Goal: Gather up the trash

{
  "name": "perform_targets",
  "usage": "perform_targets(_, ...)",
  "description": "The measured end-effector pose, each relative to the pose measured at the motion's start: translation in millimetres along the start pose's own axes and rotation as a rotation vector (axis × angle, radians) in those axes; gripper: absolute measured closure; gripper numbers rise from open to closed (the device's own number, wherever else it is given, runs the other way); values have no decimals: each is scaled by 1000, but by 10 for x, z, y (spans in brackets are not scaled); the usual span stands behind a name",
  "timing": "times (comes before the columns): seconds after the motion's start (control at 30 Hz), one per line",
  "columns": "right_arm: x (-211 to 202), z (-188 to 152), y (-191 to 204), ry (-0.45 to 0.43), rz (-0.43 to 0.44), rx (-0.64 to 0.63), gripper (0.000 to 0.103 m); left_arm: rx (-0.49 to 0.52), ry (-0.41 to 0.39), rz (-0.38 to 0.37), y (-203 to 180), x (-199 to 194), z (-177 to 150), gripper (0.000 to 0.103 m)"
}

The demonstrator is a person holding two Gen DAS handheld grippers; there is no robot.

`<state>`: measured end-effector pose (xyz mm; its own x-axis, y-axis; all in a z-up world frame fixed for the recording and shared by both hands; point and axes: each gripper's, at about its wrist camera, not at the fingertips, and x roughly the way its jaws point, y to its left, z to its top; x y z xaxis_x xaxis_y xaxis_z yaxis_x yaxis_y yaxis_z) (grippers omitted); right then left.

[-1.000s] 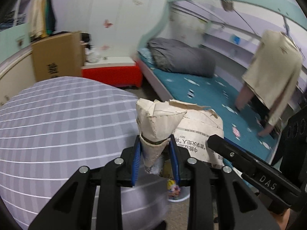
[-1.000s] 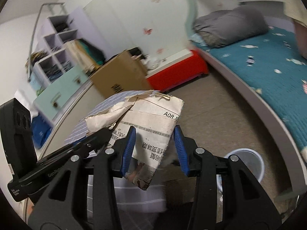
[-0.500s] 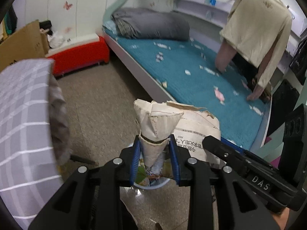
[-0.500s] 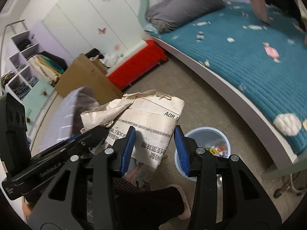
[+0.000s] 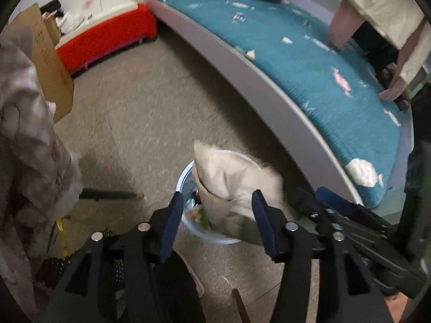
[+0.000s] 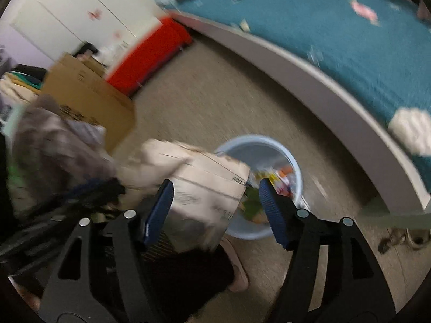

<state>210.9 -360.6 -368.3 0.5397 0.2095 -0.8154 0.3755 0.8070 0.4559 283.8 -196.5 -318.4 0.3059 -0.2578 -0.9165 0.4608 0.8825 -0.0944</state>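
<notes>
Both grippers, left [image 5: 215,219] and right [image 6: 215,210], have swung down over the pale blue waste bin [image 6: 295,167] and their jaws have just been opening, freeing the torn paper package [image 6: 207,188] above its rim — light, crumpled, best pinched at its twisted end.

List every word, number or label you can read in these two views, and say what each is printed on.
None reads surely.
Torn paper package: black print blurred; a code by its corner, perhaps "A08".
Cardboard box: dark marks, too blurred.
</notes>
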Motion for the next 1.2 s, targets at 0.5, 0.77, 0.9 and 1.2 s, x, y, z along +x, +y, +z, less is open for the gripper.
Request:
perform_targets(0.5, -484, -172, 226, -76, 9, -49, 37, 45, -76, 42, -76, -496, -189, 35)
perform_targets(0.77, -1292, -250, 695, -224, 71, -154, 33, 32, -306, 135, -65, -1624, -367, 28)
perform_targets(0.9, -1698, -337, 947, -300, 81, -212, 31, 5, -421, 167, 45, -2230, -510, 24)
perform_targets(1.2, -2662, -664, 1425, -482, 122, -343, 27, -68, -649, 266, 391, -3462, -991, 16)
